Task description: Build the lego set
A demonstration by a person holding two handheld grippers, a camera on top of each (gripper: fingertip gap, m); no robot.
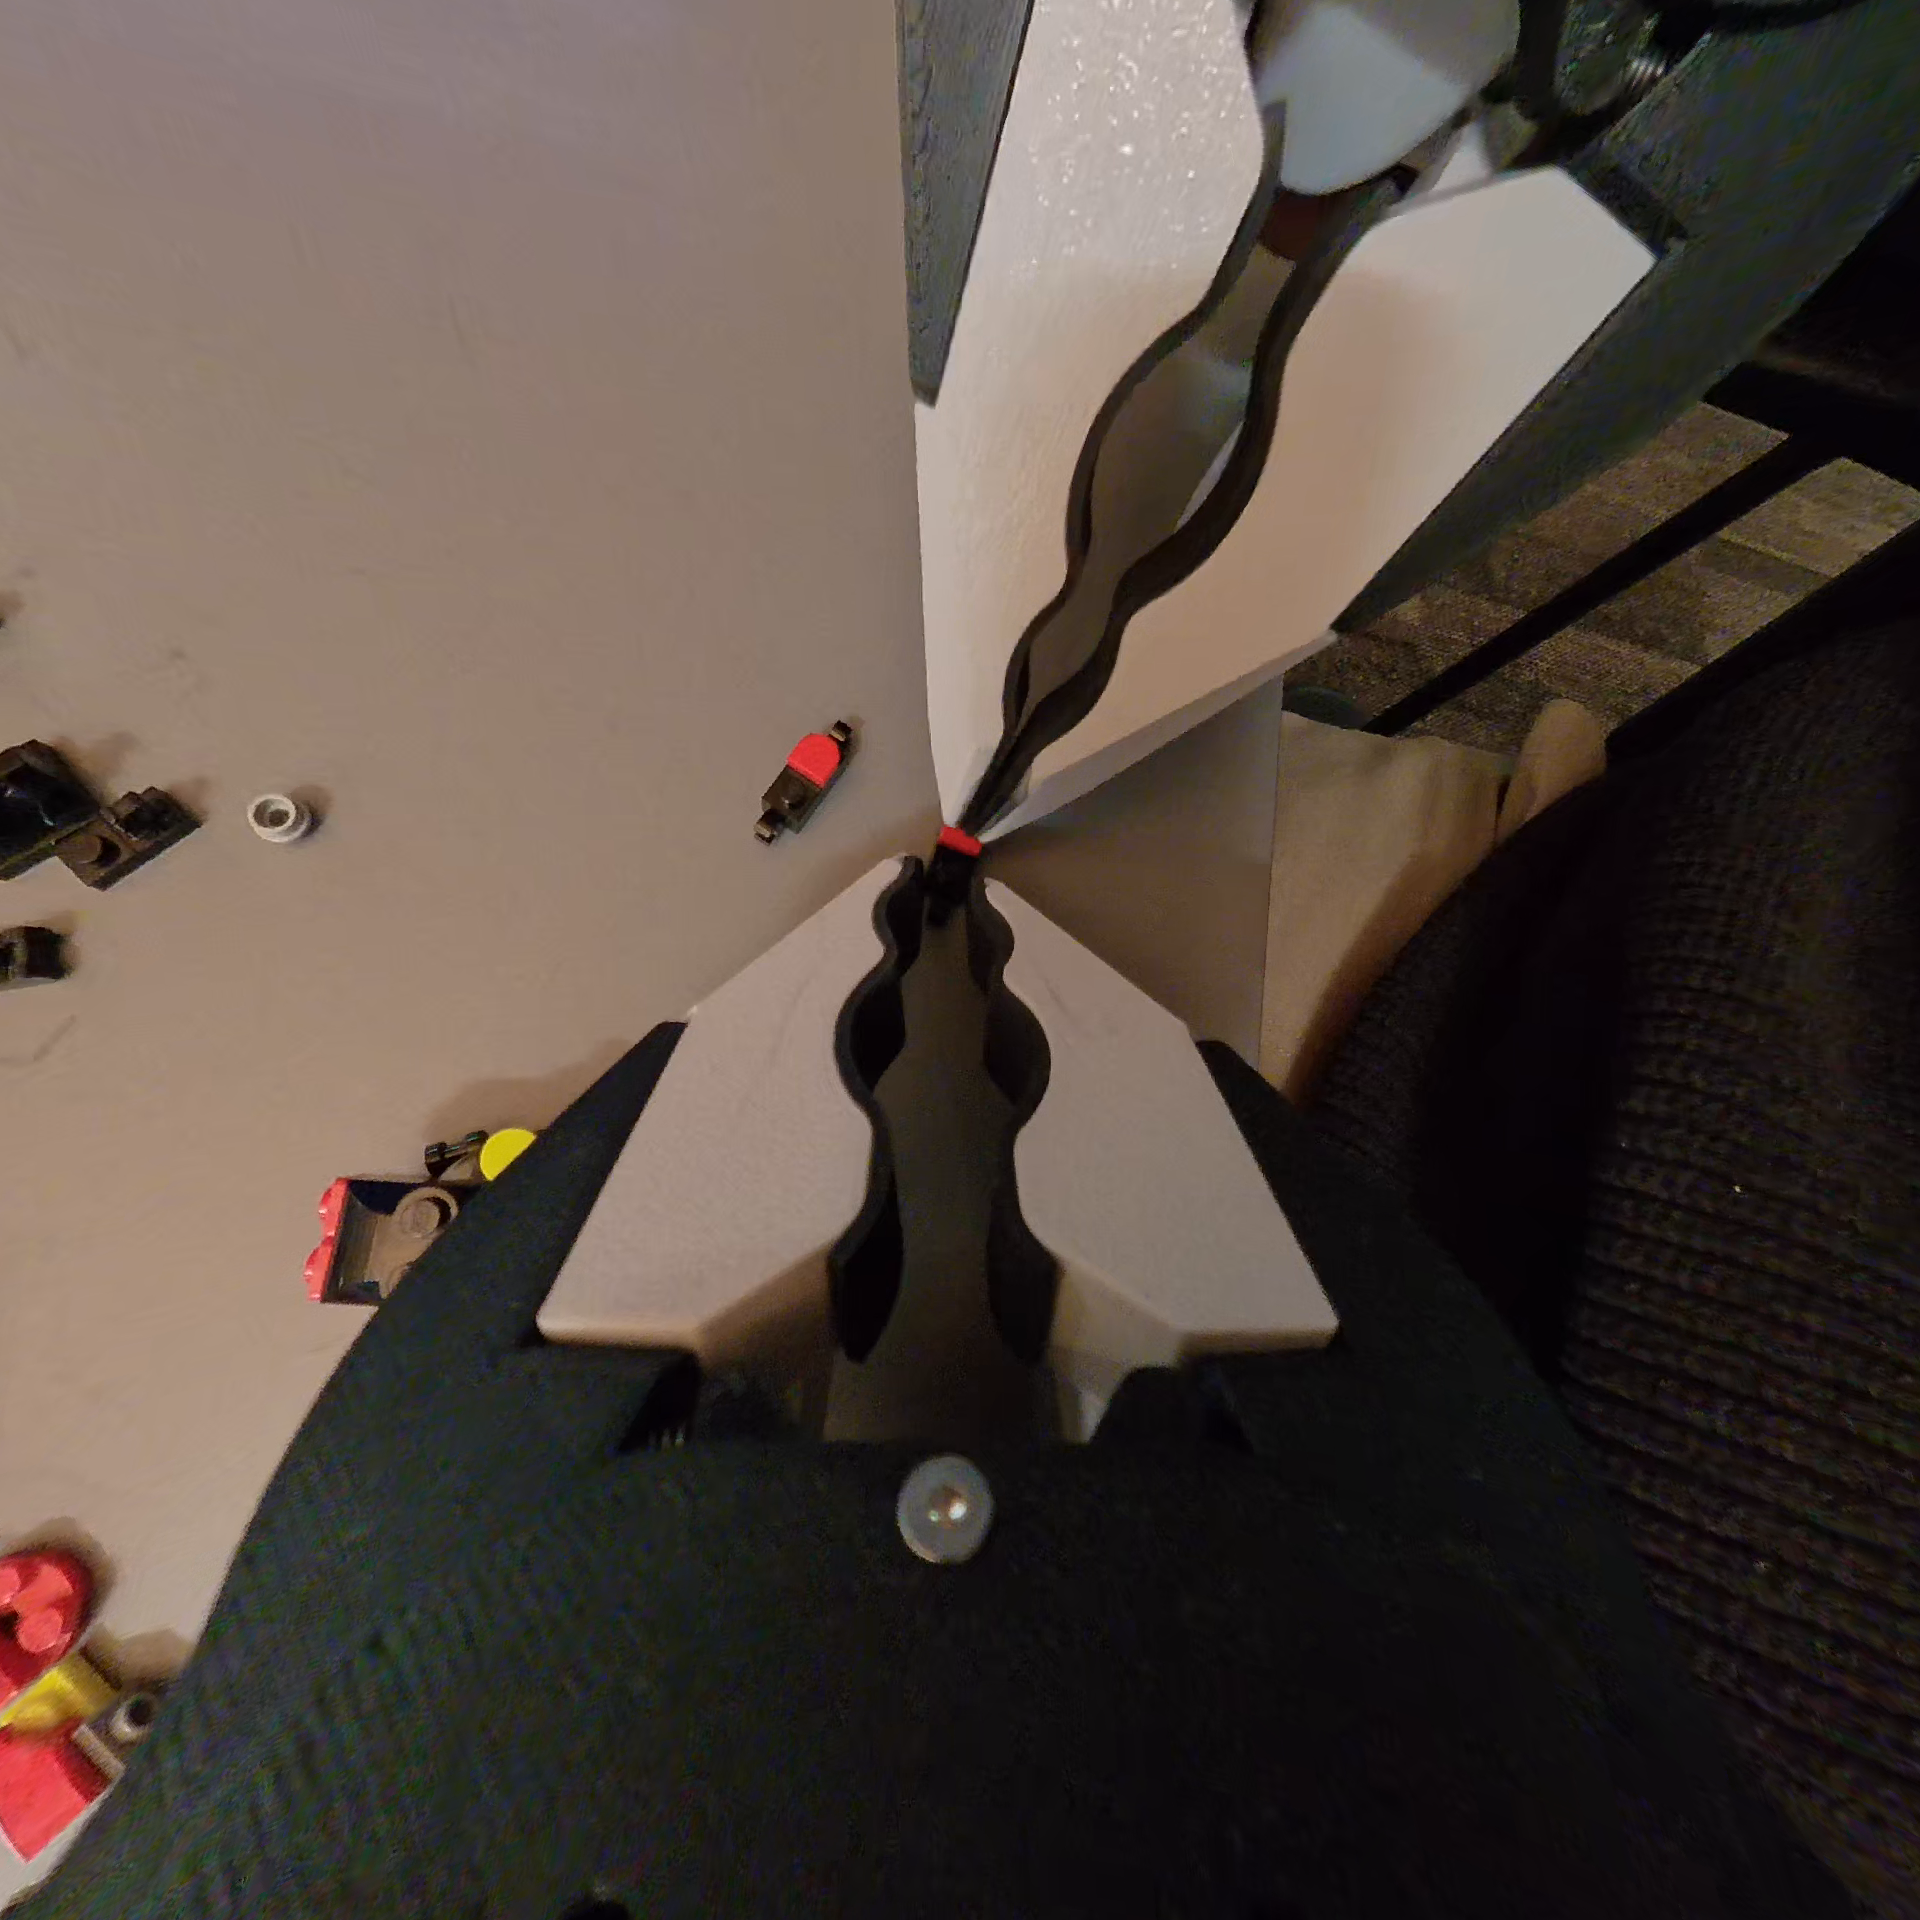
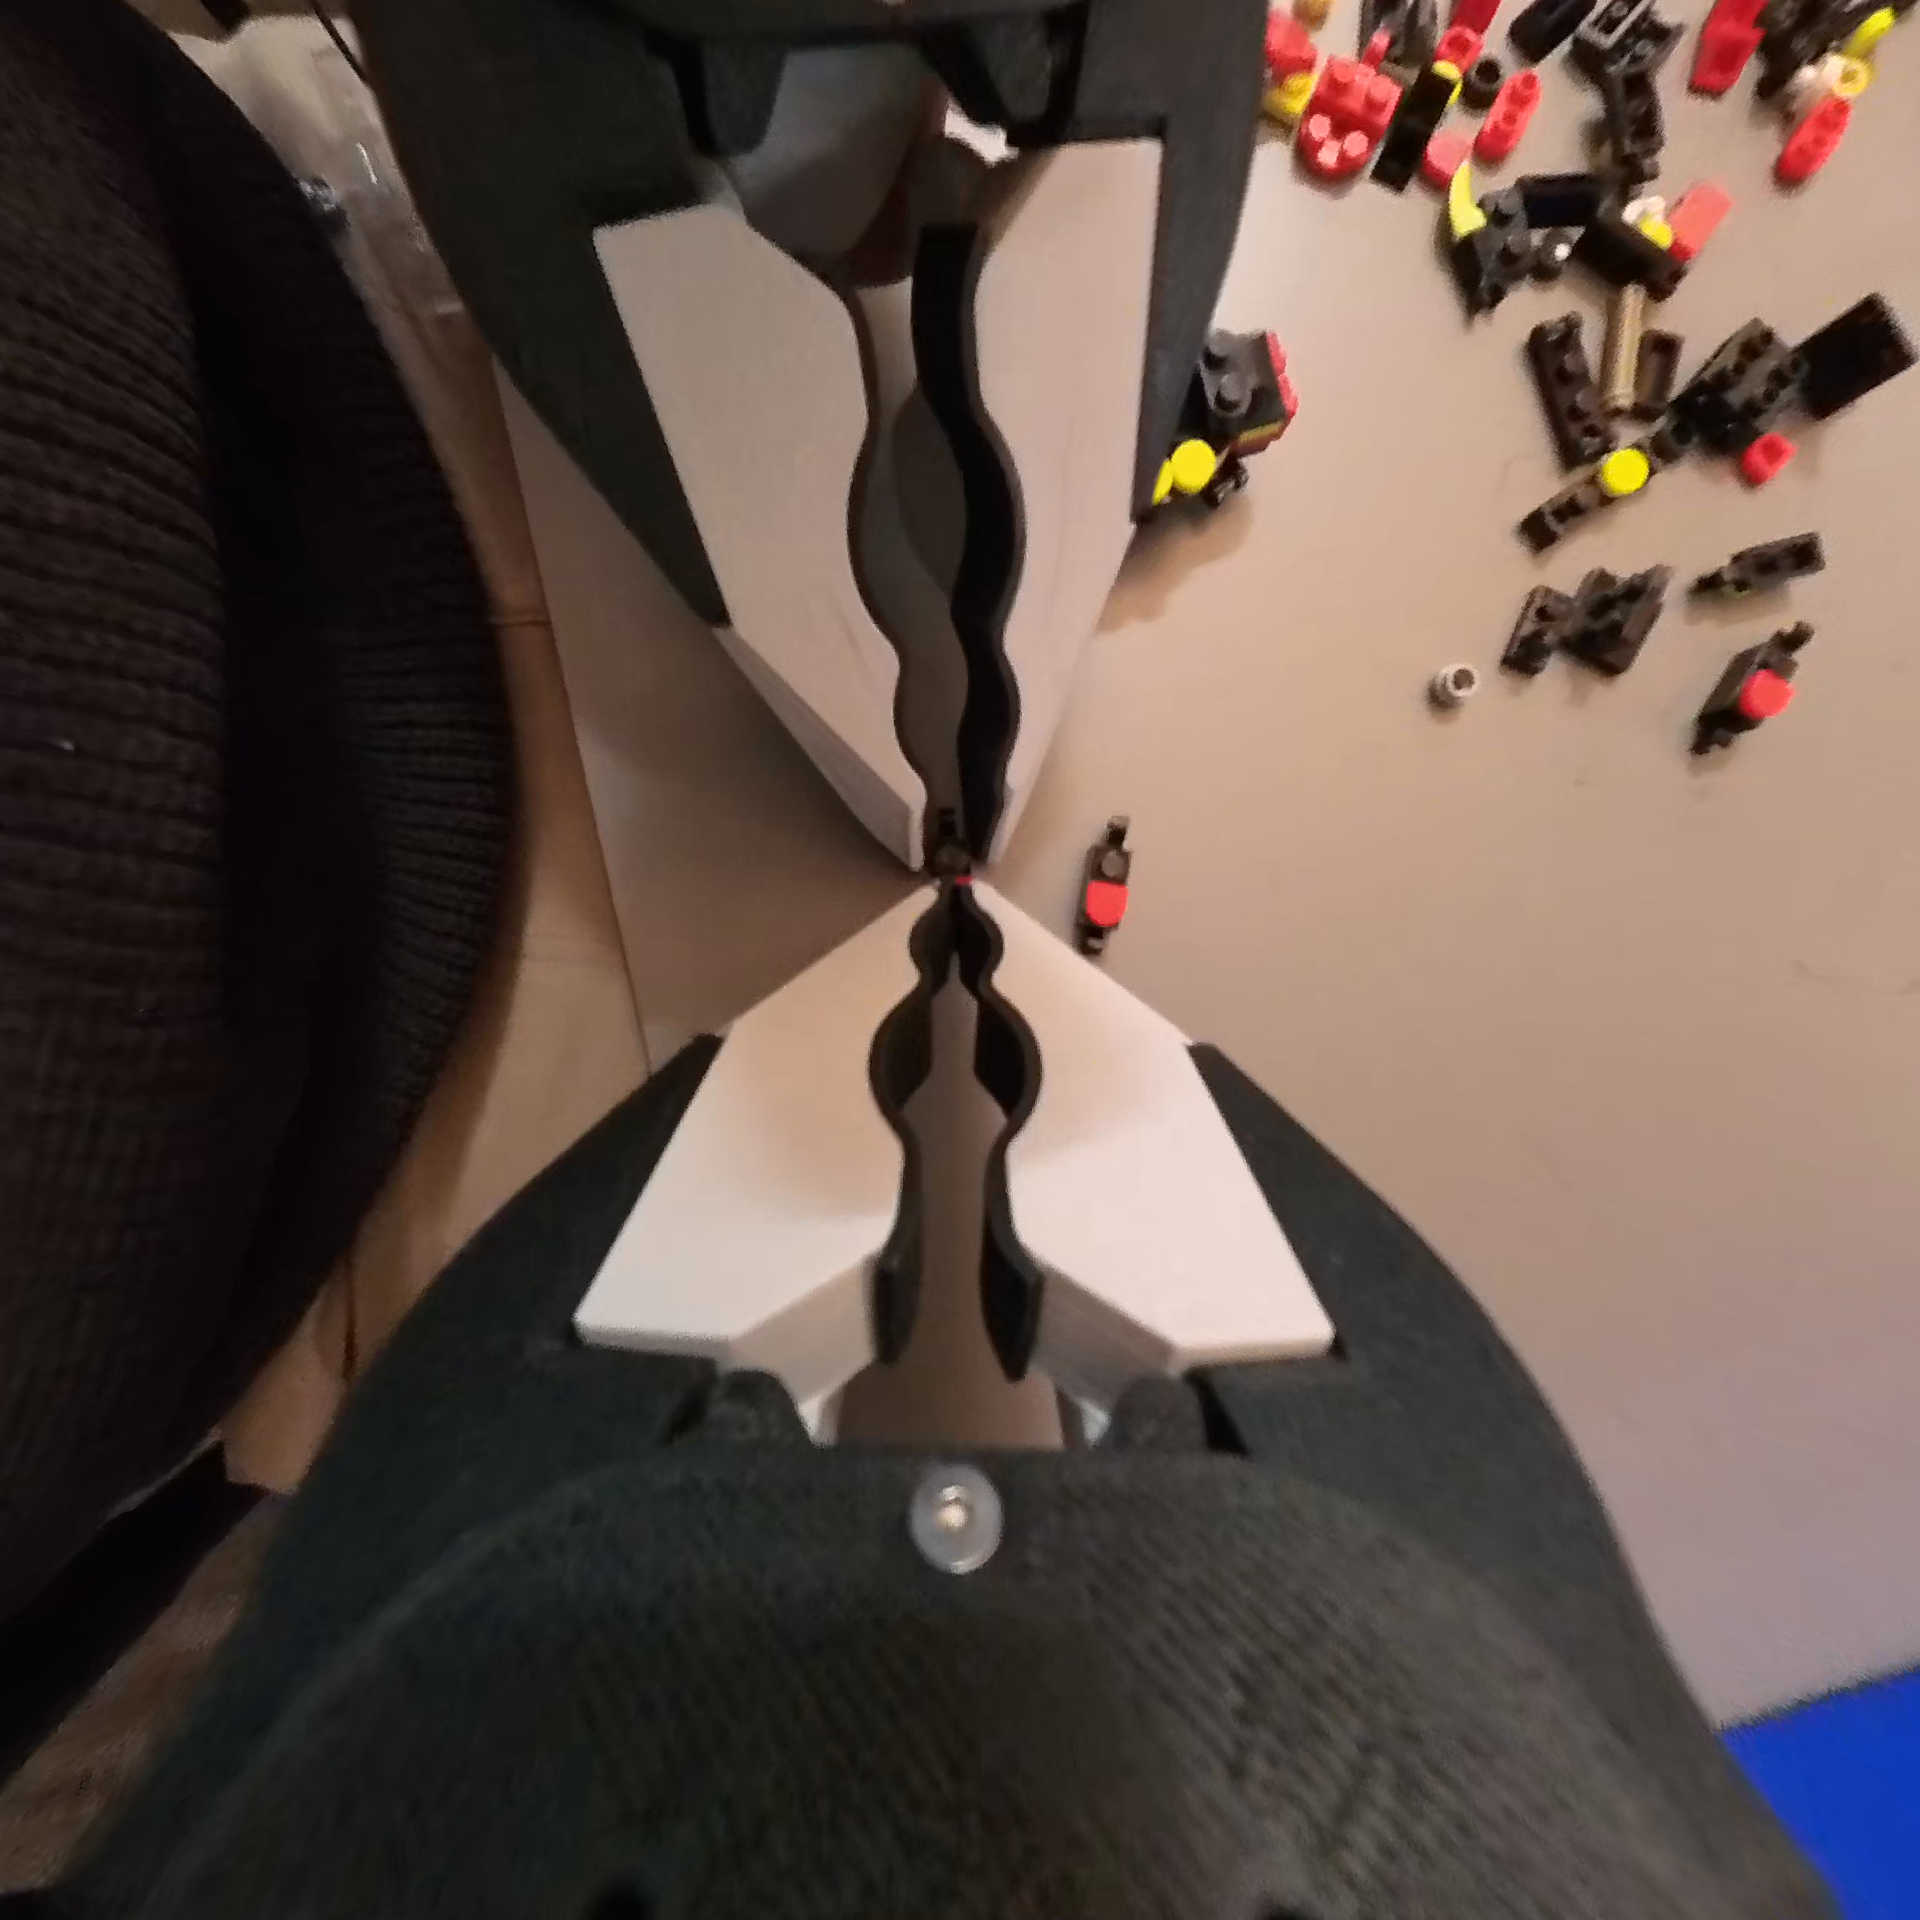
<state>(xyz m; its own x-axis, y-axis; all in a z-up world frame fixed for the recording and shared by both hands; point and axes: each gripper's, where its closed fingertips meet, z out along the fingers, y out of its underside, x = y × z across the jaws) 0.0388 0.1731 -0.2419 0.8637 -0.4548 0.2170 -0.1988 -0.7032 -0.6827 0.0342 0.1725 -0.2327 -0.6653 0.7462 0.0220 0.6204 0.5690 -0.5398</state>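
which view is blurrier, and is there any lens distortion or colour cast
Right wrist view is softer: the brick pile at top right smears. Left wrist view is sharper on the red-and-black piece. Both bend straight edges, fisheye-style, under dim, warm light on the table.

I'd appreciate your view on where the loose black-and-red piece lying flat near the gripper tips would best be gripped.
Probably across the two long sides of the black-and-red piece, at the bare black half, coming from above. It lies flat on the table, it is narrow, nothing crowds it, and small clips protrude from its ends.

Likely an office or hobby room: pale table (image 2: 1455,1143) strewn with toy bricks (image 2: 1621,343), grey carpet-tile floor (image 1: 1621,551).
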